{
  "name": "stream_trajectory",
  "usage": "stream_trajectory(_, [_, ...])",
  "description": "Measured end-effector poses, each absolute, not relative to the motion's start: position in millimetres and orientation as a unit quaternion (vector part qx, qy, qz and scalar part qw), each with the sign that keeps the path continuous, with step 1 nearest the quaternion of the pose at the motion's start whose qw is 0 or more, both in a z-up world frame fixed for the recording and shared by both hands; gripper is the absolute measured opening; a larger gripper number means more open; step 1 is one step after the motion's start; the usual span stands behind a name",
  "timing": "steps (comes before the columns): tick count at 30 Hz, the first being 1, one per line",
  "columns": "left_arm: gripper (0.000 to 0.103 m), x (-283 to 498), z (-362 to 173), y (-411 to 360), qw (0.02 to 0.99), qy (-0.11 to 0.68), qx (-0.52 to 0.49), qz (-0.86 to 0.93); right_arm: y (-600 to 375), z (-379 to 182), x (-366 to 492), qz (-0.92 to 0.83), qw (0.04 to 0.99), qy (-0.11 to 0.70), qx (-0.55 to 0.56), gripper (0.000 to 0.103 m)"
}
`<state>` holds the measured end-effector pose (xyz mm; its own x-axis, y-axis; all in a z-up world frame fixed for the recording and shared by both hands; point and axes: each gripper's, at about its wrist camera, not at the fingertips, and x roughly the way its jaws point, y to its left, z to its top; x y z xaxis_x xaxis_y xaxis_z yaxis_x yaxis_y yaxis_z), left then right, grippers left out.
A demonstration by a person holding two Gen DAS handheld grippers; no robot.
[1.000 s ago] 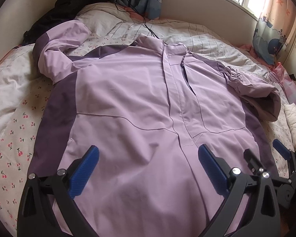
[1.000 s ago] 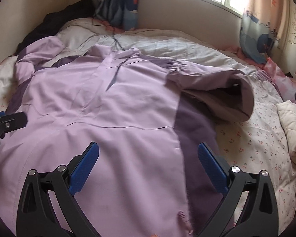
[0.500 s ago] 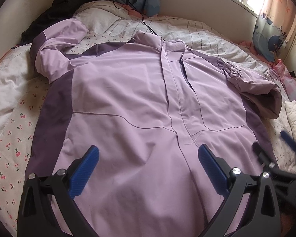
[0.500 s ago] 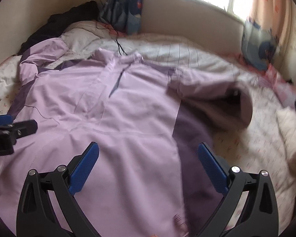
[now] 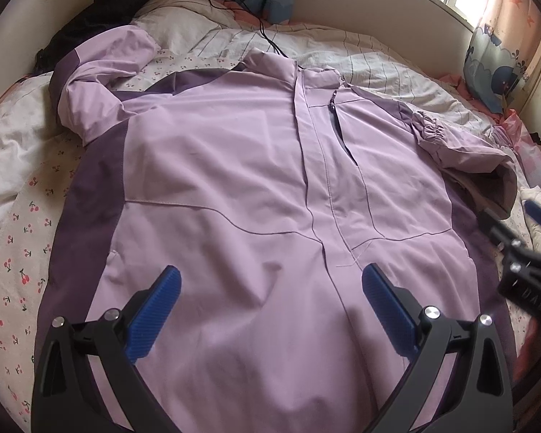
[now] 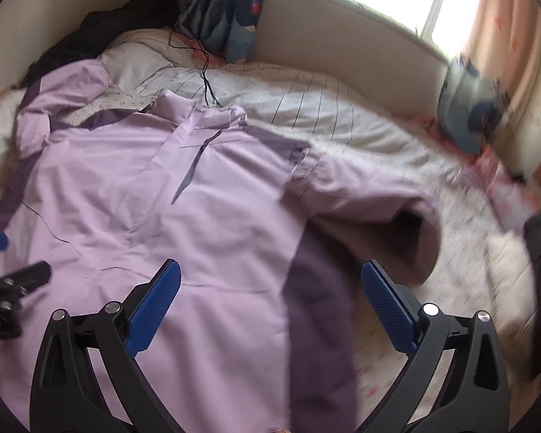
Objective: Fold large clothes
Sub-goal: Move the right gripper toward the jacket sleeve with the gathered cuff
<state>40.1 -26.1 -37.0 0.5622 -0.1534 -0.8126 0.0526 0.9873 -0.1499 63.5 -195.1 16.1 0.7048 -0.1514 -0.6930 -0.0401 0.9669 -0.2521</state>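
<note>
My left tongs (image 5: pixel 270 288) and right tongs (image 6: pixel 270 285) both hang spread wide, gripping nothing – above the lilac jacket's (image 5: pixel 234 180) hem; the jacket lies front-up, flat across the bed (image 5: pixel 14 216)

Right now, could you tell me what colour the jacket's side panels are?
Dark purple side panels on the lilac jacket; clearest in left wrist view.

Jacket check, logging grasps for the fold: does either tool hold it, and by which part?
Nothing is held. The left tool and right tool are both open above the lilac jacket.
</note>
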Motion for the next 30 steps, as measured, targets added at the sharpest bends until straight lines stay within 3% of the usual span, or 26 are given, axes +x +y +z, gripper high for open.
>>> stream_trajectory(25, [0.096, 44, -44, -30, 0.878, 0.473, -0.051, -0.058, -185, 10, 56, -0.017, 0.912, 0.383, -0.146, 0.097])
stream_trajectory(30, [0.096, 45, -45, -30, 0.876, 0.476, -0.053, -0.059, -200, 23, 83, -0.039, 0.910, 0.354, -0.214, 0.097])
